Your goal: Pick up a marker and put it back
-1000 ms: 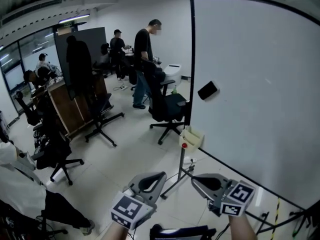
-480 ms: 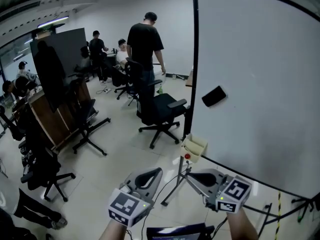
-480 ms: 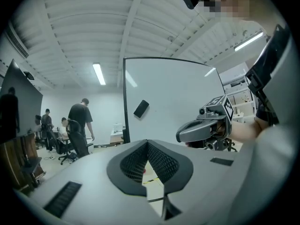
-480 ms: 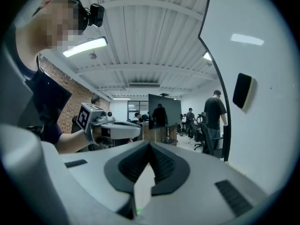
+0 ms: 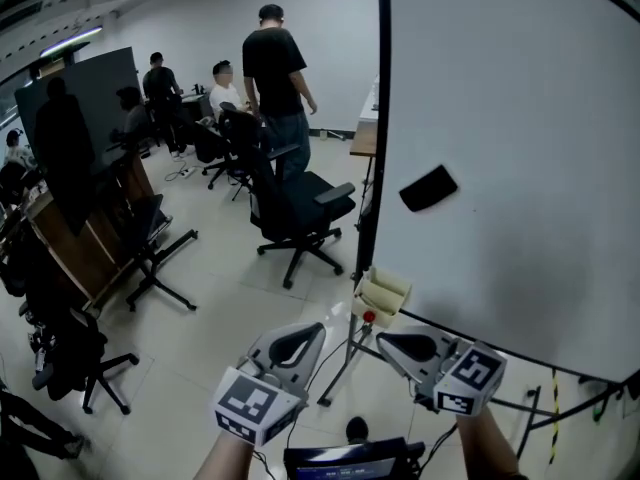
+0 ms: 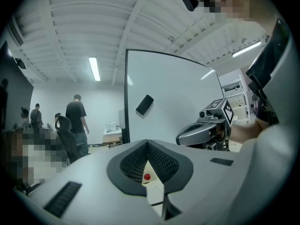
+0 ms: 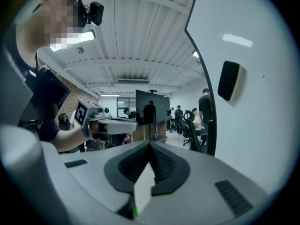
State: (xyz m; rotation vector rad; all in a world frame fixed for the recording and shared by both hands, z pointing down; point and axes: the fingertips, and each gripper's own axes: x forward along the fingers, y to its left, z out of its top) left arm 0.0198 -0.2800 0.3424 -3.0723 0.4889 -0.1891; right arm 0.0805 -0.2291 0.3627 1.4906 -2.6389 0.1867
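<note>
A cream marker holder (image 5: 385,290) hangs at the whiteboard's (image 5: 520,118) lower left corner, with a small red tip (image 5: 368,316) showing under it; no marker's body can be made out. My left gripper (image 5: 318,330) is shut and empty, low and left of the holder. My right gripper (image 5: 382,339) is shut too, just below the holder and apart from it. In the left gripper view, the red tip (image 6: 147,176) shows through the gap under the shut jaws, and the right gripper (image 6: 180,137) hangs beside. A black eraser (image 5: 428,188) sticks on the board.
The board's stand legs (image 5: 345,368) spread across the floor under the grippers. A black office chair (image 5: 290,208) stands left of the board, with a standing person (image 5: 272,78) behind it. A dark panel (image 5: 70,118) and more chairs are at the left. A screen (image 5: 345,460) sits at the bottom edge.
Both grippers have come closer to the whiteboard and the holder, staying shut. The view has swung, so the chair and the standing person sit further left and back.
</note>
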